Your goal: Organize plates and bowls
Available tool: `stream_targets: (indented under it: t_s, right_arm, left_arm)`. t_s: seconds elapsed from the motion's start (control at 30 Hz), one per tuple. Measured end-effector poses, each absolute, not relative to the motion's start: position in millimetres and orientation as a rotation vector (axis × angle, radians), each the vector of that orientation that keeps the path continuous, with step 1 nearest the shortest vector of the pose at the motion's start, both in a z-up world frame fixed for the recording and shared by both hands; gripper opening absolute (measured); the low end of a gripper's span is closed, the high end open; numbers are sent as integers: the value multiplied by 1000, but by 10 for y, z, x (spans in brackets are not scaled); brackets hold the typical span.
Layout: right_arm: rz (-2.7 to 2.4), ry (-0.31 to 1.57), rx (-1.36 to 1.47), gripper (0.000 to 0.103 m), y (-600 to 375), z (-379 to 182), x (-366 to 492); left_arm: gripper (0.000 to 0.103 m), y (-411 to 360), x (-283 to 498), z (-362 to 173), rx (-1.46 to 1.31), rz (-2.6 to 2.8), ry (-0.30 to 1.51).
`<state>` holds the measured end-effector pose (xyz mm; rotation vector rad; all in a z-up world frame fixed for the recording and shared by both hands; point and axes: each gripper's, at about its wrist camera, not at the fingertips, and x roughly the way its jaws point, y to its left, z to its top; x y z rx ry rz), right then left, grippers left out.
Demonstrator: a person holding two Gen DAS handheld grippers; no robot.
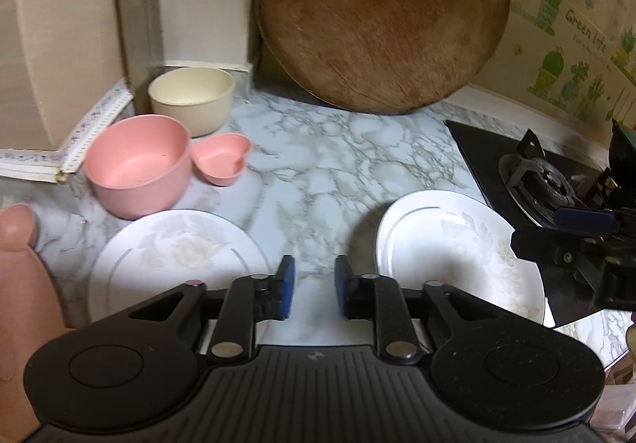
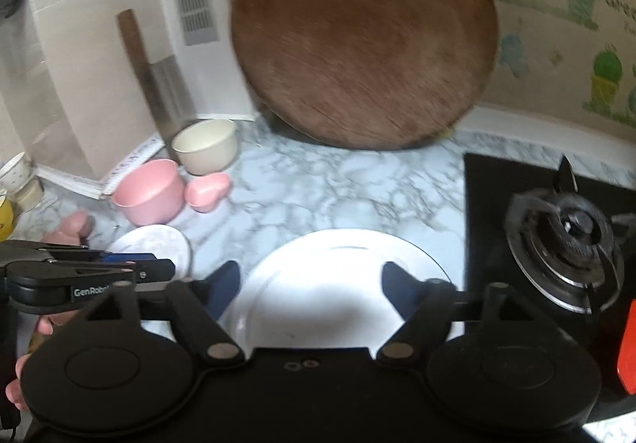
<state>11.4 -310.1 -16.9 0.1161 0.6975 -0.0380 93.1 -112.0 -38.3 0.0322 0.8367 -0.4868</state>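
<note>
You have not picked anything up yet: your left gripper hangs over the counter between the two white plates, fingers a little apart and empty. Your right gripper is wide open, empty, over the right plate. I think next you close on its rim, then stack it on the left plate near the pink bowl.

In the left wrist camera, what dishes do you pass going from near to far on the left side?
White plate → big pink bowl → cream bowl.
</note>
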Motion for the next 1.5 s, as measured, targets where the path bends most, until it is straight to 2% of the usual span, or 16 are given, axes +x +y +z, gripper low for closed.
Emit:
stream_targets:
  t_s: [0.07, 0.13, 0.2, 0.27, 0.33, 0.37, 0.67, 0.97, 1.23, 1.3, 1.43, 1.5]
  right_arm:
    - [-22, 689, 105, 88, -3010, -149, 116]
    - [-7, 680, 97, 92, -2934, -128, 126]
    - [8, 674, 96, 94, -2859, -113, 141]
    - [32, 671, 95, 96, -2786, -100, 155]
    - [46, 664, 90, 98, -2713, -87, 165]
    - [53, 657, 87, 101, -2671, -83, 171]
    - [102, 680, 107, 103, -2303, -173, 329]
    - [134, 778, 85, 102, -1957, -460, 612]
    - [108, 906, 175, 92, -1877, -791, 876]
    - [97, 929, 183, 87, -1856, -853, 929]
    - [95, 943, 185, 84, -1816, -908, 979]
    - [99, 960, 206, 79, -1829, -939, 1010]
  left_arm:
    - [35, -1022, 921, -343, 24, -475, 820]
    - [59, -941, 921, -300, 20, -458, 799]
    - [66, -843, 914, -248, 10, -445, 772]
    - [67, -750, 926, -203, 15, -432, 758]
    - [79, -643, 940, -162, 9, -426, 748]
    - [81, -587, 940, -145, 2, -428, 739]
    - [81, -188, 1196, -135, 28, -427, 734]
    - [81, 83, 1675, -447, 41, -482, 882]
    - [81, 103, 1933, -708, 33, -500, 962]
    - [81, 113, 1972, -760, 28, -499, 977]
    - [81, 110, 2017, -821, 31, -509, 994]
    - [80, 124, 2035, -843, 32, -511, 994]
